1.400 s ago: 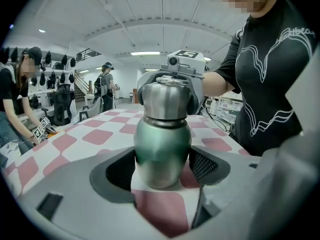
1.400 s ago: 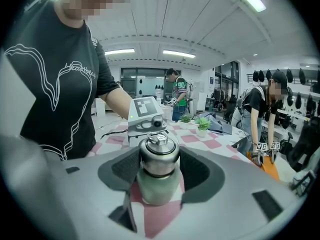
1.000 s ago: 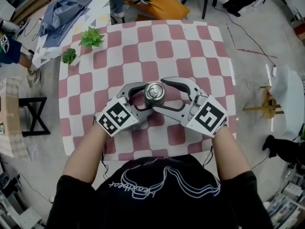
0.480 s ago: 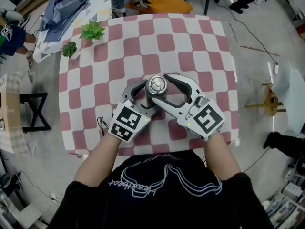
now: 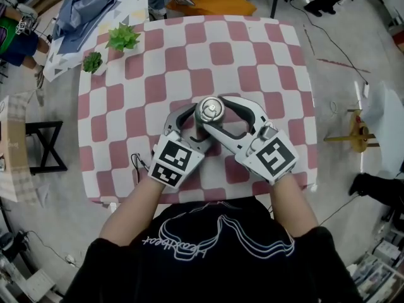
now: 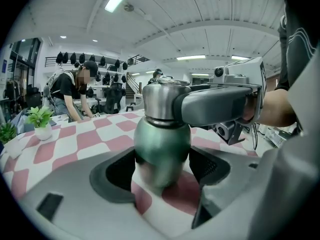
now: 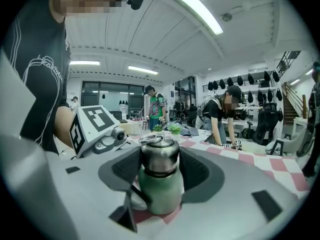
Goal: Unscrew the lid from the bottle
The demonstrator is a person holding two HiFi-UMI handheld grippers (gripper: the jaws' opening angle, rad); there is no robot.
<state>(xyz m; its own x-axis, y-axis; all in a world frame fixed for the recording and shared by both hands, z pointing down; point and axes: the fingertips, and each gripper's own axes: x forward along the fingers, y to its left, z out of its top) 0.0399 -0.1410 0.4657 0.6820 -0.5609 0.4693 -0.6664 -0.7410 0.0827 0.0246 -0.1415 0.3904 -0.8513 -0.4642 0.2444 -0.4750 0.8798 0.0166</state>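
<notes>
A green bottle [image 6: 162, 144] with a steel lid [image 5: 209, 110] stands upright on the checked table [image 5: 278, 62], near its front middle. My left gripper [image 5: 197, 126] comes in from the left and is shut on the green body, one pad pressed to each side [image 6: 162, 166]. My right gripper [image 5: 213, 115] reaches in from the right at lid height. Its jaws are closing with the lid [image 7: 159, 156] between them, and the pads meet the lid's two sides with no gap showing. The bottle's base is hidden behind the jaws.
Two small potted plants [image 5: 122, 40] [image 5: 92, 62] stand at the table's far left corner. A blue cloth [image 5: 82, 8] lies on the floor beyond them. People stand past the far edge, and a stool [image 5: 44, 150] is off the left side.
The right gripper's jaws have narrowed around the lid. Both grippers and the bottle sit slightly farther up the table in view. The left gripper keeps its hold on the body.
</notes>
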